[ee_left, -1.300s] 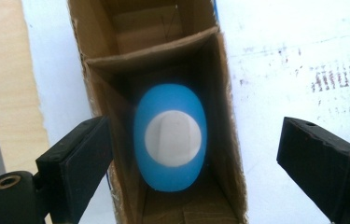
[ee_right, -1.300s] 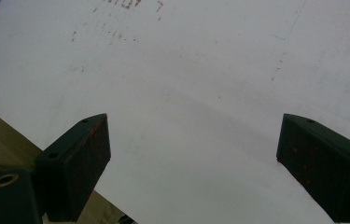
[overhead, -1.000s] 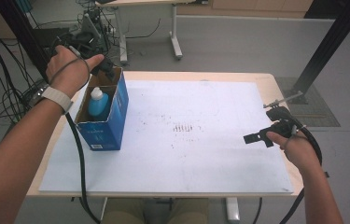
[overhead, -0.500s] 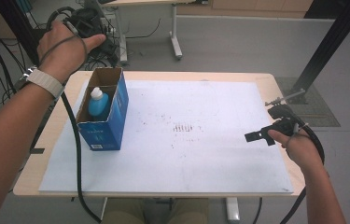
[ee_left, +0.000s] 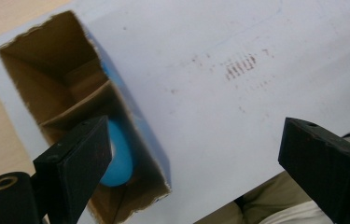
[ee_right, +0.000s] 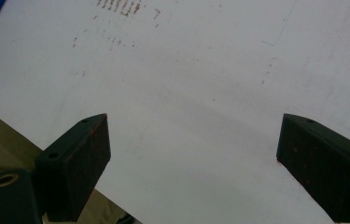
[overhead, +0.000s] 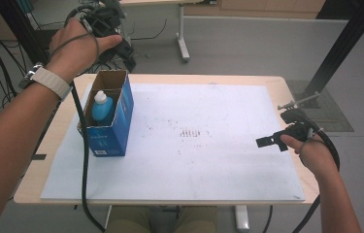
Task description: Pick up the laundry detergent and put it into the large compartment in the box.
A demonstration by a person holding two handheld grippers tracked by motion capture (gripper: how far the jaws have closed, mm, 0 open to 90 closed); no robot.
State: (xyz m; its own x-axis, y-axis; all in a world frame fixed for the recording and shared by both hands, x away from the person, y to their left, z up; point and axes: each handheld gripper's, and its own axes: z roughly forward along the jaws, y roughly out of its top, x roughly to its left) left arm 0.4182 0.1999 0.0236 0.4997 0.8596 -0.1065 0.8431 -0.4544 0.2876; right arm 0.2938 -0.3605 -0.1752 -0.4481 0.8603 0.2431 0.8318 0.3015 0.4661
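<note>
Cardboard box (overhead: 109, 119), blue outside and open at the top, is stood on the white sheet (overhead: 194, 160) near the table's (overhead: 276, 81) left edge. A blue bottle (overhead: 102, 108) with a white cap is seen upright inside it. The left gripper (ee_left: 196, 154) is held high above the box and behind it, its jaws spread wide with nothing between them. The right gripper (ee_right: 191, 154) is held low over the sheet's right side, well apart from the box, jaws likewise spread and empty.
</note>
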